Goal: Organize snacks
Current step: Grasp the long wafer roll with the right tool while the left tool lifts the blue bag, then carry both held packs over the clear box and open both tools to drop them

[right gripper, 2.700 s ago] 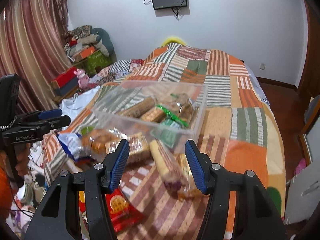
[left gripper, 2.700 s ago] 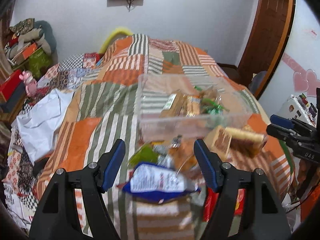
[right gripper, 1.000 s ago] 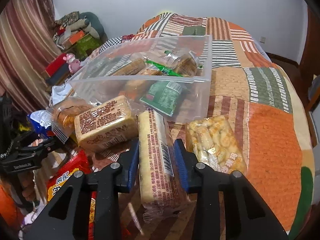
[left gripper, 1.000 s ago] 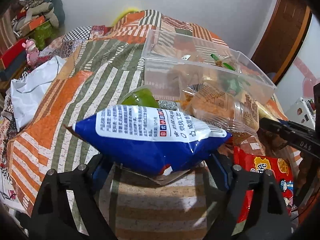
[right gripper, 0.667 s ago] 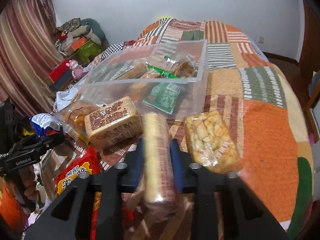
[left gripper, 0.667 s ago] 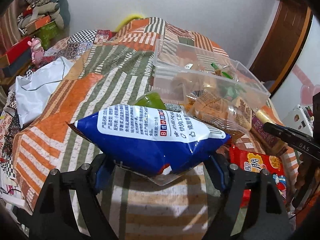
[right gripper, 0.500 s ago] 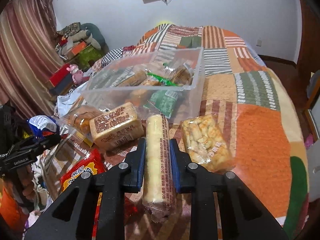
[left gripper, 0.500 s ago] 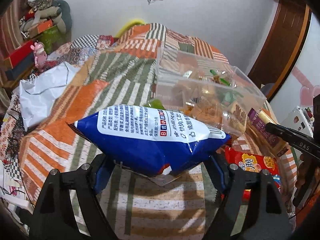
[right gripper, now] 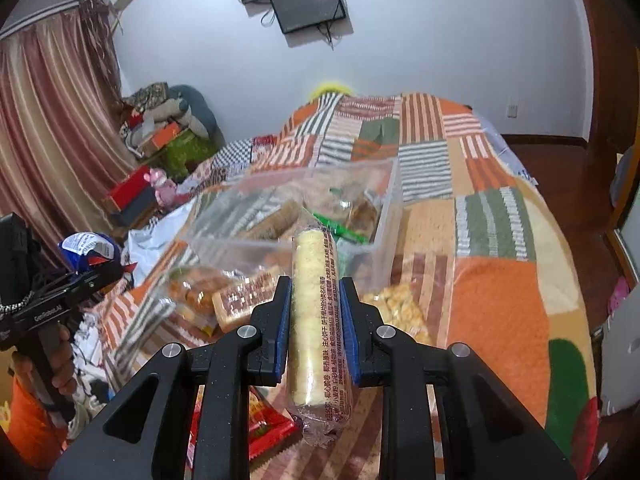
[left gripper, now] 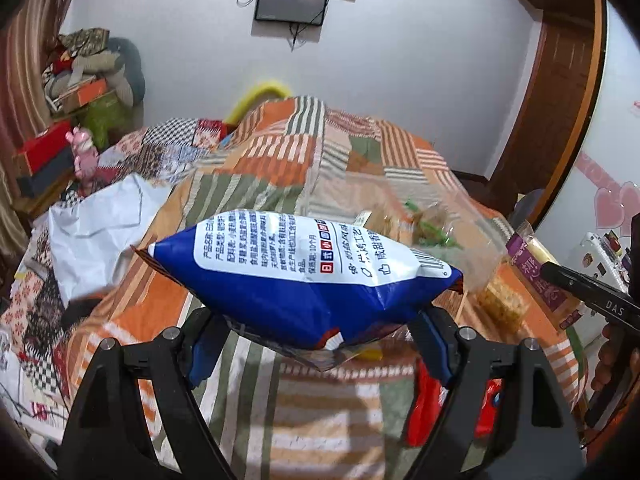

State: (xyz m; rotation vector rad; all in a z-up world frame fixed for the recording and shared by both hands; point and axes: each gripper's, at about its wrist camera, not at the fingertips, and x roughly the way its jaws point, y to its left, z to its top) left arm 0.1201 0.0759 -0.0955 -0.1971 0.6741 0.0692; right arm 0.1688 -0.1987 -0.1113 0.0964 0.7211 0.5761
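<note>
Jaws clenched, left gripper (left gripper: 320,344) on blue Chinese-labelled bag (left gripper: 304,280), right gripper (right gripper: 315,312) on biscuit roll (right gripper: 316,320).

Blue snack bag (left gripper: 304,280) lifted off the quilt, biscuit roll (right gripper: 316,320) raised too, both tools higher.

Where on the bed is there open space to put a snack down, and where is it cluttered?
Bare quilt lies right of the clear bin, toward the bed's edge, and beyond the bin's far side. It is crowded in front of the bin: the cracker bag, wrapped cake and red packet lie packed together.
</note>
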